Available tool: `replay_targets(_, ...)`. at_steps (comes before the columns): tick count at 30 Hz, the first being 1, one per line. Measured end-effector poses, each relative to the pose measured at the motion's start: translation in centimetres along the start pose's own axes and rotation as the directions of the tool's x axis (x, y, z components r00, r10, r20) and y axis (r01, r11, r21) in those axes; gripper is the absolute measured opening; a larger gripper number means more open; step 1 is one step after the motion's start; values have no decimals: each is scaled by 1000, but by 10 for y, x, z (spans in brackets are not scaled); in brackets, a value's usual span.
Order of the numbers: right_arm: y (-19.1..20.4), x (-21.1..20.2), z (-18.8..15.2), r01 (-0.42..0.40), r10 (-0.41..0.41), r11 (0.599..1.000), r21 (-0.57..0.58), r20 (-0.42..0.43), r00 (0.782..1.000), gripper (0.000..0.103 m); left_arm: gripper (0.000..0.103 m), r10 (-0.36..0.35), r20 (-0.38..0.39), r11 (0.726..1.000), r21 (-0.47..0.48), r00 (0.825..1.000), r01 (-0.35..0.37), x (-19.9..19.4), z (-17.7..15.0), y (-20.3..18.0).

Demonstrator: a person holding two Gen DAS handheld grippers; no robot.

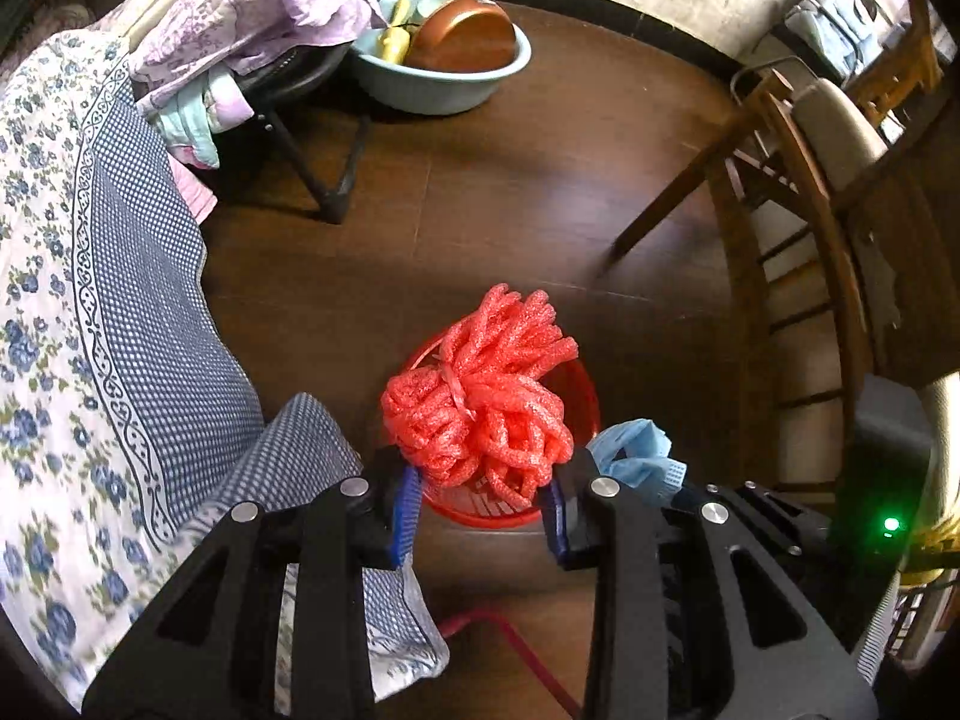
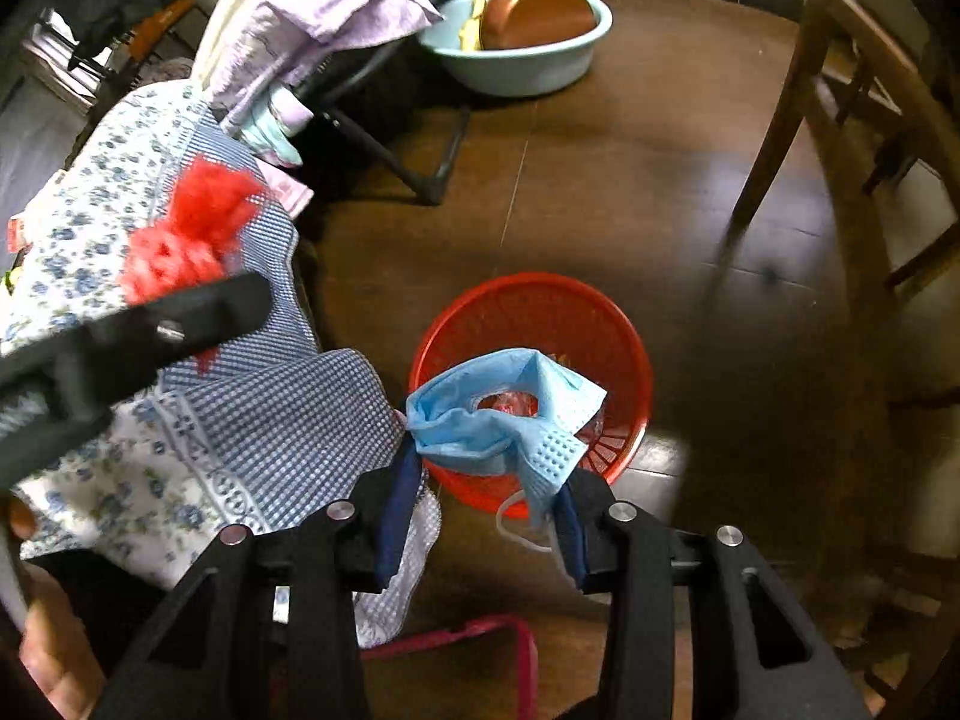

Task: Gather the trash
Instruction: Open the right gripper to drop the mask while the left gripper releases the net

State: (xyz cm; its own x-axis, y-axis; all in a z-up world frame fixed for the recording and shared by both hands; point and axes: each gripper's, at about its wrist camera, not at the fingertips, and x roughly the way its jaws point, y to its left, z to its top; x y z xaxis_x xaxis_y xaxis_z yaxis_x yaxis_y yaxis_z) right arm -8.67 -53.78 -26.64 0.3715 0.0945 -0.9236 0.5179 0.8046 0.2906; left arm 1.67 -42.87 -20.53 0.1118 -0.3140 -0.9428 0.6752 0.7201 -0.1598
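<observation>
Right hand-held gripper [image 2: 483, 516]: jaws partly apart, a crumpled blue face mask [image 2: 501, 420] caught between the blue pads [image 2: 396, 516], its white ear loop hanging below. Directly beneath and just ahead, the red mesh basket [image 2: 624, 330] on the brown floor [image 2: 600, 180], so the mask hangs over the basket mouth; apparently only a release straight down needed. Long axis of the mask across the jaws, from pad to pad.

Left hand-held gripper [image 1: 483, 510]: jaws wide, a bundle of red foam netting [image 1: 480, 402] pinched at its lower end between the blue pads [image 1: 405, 510], most of the bundle standing forward of the tips. Same basket [image 1: 591, 402] under it, mostly hidden by the bundle. In the left view the mask [image 1: 639, 456] just beside the right jaw, so both hand-held grippers close together above the basket; which of them is nearer to the rim cannot be told.

At the left, a bed sheet with blue flowers [image 1: 60, 300]. Farther across the floor, a pale green basin [image 2: 522, 72] with a copper pan [image 2: 534, 12]; at the right, a wooden chair [image 2: 840, 120].
</observation>
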Motion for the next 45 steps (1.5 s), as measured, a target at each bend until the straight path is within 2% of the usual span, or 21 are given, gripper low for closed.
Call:
replay_targets(4,0,10,7,13,-13,1000,1,2,1000,42,34,-14,-28,999,-43,999,13,10,5,8)
replay_targets(9,-4,22,17,22,-22,1000,7,2,1000,46,34,-16,-30,999,-41,999,15,13,6,7)
replay_targets(12,-5,30,19,41,-41,999,-5,-2,999,56,34,-22,-37,999,-44,999,20,15,6,7)
replay_targets(13,-5,37,19,58,-58,998,-12,-7,998,65,34,-25,-39,999,-47,999,23,17,7,7)
replay_targets(14,-7,40,19,66,-66,998,-11,-13,998,68,34,-31,-44,998,-51,999,29,19,7,8)
replay_targets(19,-11,44,16,74,-75,997,-11,-42,996,72,34,-92,-86,994,-71,992,86,29,8,10)
replay_targets(23,-16,41,20,57,-58,998,-16,-24,998,76,34,-93,-103,995,-57,990,88,36,8,4)
replay_targets(28,-25,39,18,95,-95,995,-5,-54,994,77,34,-92,-125,995,-41,988,88,43,6,0)
replay_targets(31,-29,39,11,115,-116,993,-15,-85,990,79,36,-115,-168,993,-41,979,110,53,3,-2)
replay_targets(35,-37,36,-9,121,-120,993,-3,-136,983,79,37,-163,-269,987,-31,949,160,77,-4,-10)
replay_targets(38,-42,28,-27,120,-120,993,-13,-160,980,79,37,-161,-295,986,-21,942,163,88,-5,-15)
replay_targets(40,-43,23,-37,123,-125,992,-22,-169,978,79,41,-172,-297,985,-24,939,172,91,-4,-16)
replay_targets(43,-46,17,-47,128,-131,991,-29,-179,975,79,49,-175,-277,984,-26,945,175,88,-2,-16)
replay_targets(45,-48,15,-50,131,-134,991,-28,-183,974,79,67,-174,-260,984,-24,950,174,83,0,-16)
